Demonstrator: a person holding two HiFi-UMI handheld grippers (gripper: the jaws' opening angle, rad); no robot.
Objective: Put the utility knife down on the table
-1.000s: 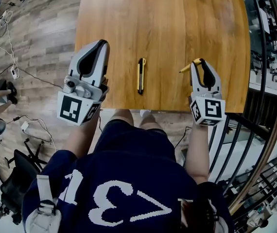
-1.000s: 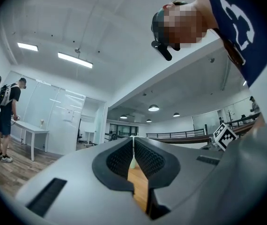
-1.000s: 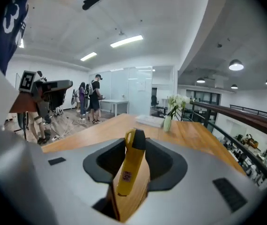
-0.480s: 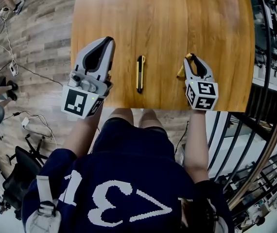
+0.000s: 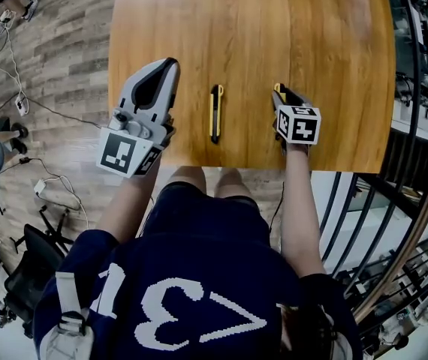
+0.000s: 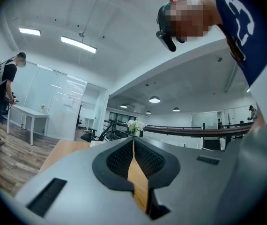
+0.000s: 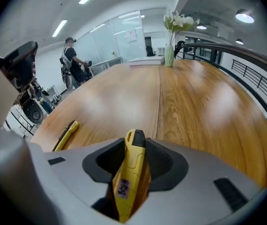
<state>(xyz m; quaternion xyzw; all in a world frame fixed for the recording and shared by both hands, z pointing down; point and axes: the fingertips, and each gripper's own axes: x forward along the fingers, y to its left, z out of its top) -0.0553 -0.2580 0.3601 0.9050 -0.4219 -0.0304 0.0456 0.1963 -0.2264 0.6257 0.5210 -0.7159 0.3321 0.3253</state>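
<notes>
Near the front edge of the table (image 5: 236,36), toward its right corner, the right gripper (image 5: 281,97) points steeply down with the yellow utility knife (image 7: 129,177) between its jaws. The jaws are opening, and a sliver of wood already shows beside the knife, so the hold looks loosened. I cannot tell whether the knife's lower end rests on the wood. If it does not, it may drop nose-first, bounce, and skid off the close front edge or into the second utility knife (image 5: 216,113), which lies flat near that edge between the two grippers. It leans on one pad, so it may also cling and lift away with it. The left gripper (image 5: 167,67), closed on nothing at the table's left edge, is not placed to catch it.
</notes>
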